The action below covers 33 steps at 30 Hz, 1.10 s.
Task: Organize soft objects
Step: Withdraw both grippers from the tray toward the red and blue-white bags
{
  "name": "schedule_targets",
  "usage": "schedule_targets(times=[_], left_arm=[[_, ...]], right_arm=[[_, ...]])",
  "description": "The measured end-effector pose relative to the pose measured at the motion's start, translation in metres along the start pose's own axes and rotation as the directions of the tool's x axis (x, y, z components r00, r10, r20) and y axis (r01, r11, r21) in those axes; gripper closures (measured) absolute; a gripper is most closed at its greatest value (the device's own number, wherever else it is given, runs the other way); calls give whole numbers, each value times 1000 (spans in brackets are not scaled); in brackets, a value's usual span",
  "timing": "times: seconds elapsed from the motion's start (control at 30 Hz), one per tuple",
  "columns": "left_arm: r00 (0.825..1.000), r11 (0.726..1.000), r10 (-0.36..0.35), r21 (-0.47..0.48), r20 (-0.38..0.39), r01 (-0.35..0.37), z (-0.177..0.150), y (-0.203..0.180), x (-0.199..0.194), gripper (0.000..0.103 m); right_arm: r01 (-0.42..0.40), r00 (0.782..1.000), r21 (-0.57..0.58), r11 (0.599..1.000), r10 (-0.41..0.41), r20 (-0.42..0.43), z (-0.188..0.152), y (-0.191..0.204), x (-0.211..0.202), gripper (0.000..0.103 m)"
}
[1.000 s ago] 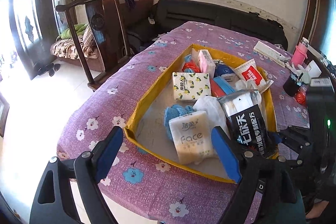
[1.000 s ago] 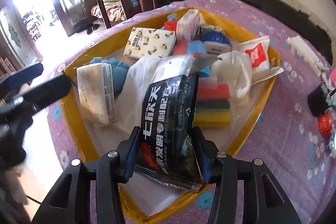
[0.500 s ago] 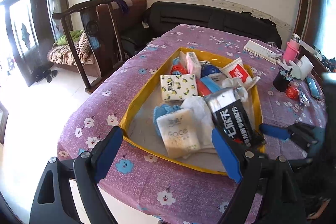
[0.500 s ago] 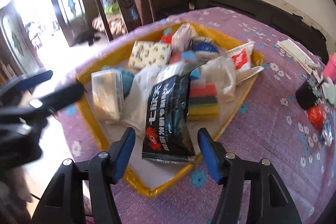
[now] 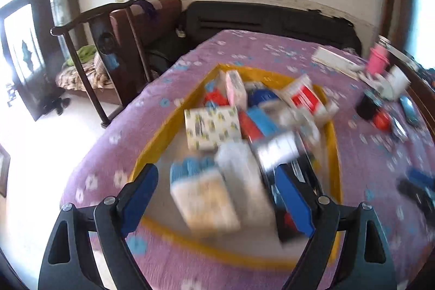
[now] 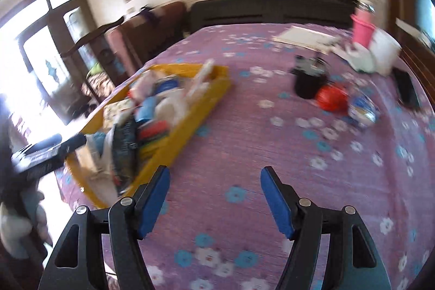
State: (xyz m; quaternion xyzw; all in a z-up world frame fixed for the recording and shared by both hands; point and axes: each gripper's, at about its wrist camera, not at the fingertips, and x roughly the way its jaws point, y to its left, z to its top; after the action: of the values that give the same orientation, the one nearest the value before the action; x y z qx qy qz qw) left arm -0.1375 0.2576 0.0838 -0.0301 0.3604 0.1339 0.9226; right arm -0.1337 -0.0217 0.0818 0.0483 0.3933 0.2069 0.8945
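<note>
From my left wrist everything near is smeared by blur: the packs closest to my left claw (image 5: 216, 193) are soft shapes whose print I cannot read, and the lower edge cuts off the claw's arms. That claw is spread wide with nothing between its blue pads (image 5: 140, 199), hanging above the near end of the yellow tray (image 5: 160, 137). The tray sits on the purple cloth (image 5: 361, 230) and is crowded: a pale tissue pack (image 5: 204, 201) at the near end, a blue cloth (image 5: 190, 170) just behind it, a white bag (image 5: 242, 178) beside it, a black packet (image 5: 301, 181) partly behind my right-side pad, a lemon-print pack (image 5: 212, 127) in the middle, and red, blue and pink packs farther back that I cannot tell apart. From my right wrist the tray (image 6: 190, 127) lies off to the left, blurred, its near corner hidden behind the claw; the black packet (image 6: 125, 146) stands among the heap inside. My right claw (image 6: 214, 200) is agape and bare over open cloth, well apart from the tray. A black cup (image 6: 308, 84) and a red thing (image 6: 333, 97) sit beyond, touching or nearly so.
</note>
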Motion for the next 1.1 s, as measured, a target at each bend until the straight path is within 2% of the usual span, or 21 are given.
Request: schedule_targets(times=[0.07,0.1,0.17,0.23,0.27,0.3,0.33,0.37,0.47,0.63,0.7,0.83,0.9,0.93,0.97,1.0,1.1], left_arm=[[999,999,36,35,6,-36,10,-14,13,16],[997,992,76,99,-13,-75,10,-28,24,16],[987,964,128,247,-102,-99,-3,-55,49,16],[984,941,148,320,-98,-109,-12,-64,50,17],[984,942,139,321,-109,-98,-11,-62,47,17],[985,952,104,301,-134,-60,-7,-56,43,17],[989,969,36,246,-141,0,-1,-46,34,17],[992,975,17,220,-126,11,5,-40,28,17],[996,977,80,201,-50,-69,27,-27,22,17],[981,965,173,213,-82,-152,67,-21,81,17],[979,965,174,215,-103,-149,78,-23,105,17],[971,967,193,196,-139,-164,104,-28,146,20],[978,981,110,176,-177,-78,112,-37,156,23],[975,985,58,169,-216,-21,115,-43,164,24],[970,984,69,177,-232,-28,118,-47,168,29],[971,982,90,184,-223,-48,121,-49,166,32],[984,983,133,143,-115,-117,136,-38,142,31]], right_arm=[[4,1000,23,1000,-4,6,-2,-10,-2,29],[6,1000,33,999,-7,7,-3,-14,-3,29],[6,1000,47,999,-6,0,-4,-20,0,29],[12,1000,54,998,-12,-2,-5,-28,1,29],[15,1000,57,998,-15,0,-4,-32,1,29],[19,1000,67,998,-19,8,-3,-39,1,29],[19,1000,77,997,-20,16,-1,-44,0,30],[20,999,94,995,-22,28,1,-50,-1,29],[40,997,152,988,-50,64,9,-70,-1,29],[171,975,170,971,-191,114,13,-92,12,29],[211,964,185,960,-235,124,10,-101,16,29],[220,962,223,950,-250,114,9,-110,19,29],[216,965,222,951,-242,97,10,-112,23,25],[214,967,225,951,-239,90,10,-114,25,24],[213,968,232,949,-237,84,11,-115,26,24],[208,968,242,948,-235,84,10,-117,25,24],[198,970,271,942,-228,82,8,-122,24,23]])
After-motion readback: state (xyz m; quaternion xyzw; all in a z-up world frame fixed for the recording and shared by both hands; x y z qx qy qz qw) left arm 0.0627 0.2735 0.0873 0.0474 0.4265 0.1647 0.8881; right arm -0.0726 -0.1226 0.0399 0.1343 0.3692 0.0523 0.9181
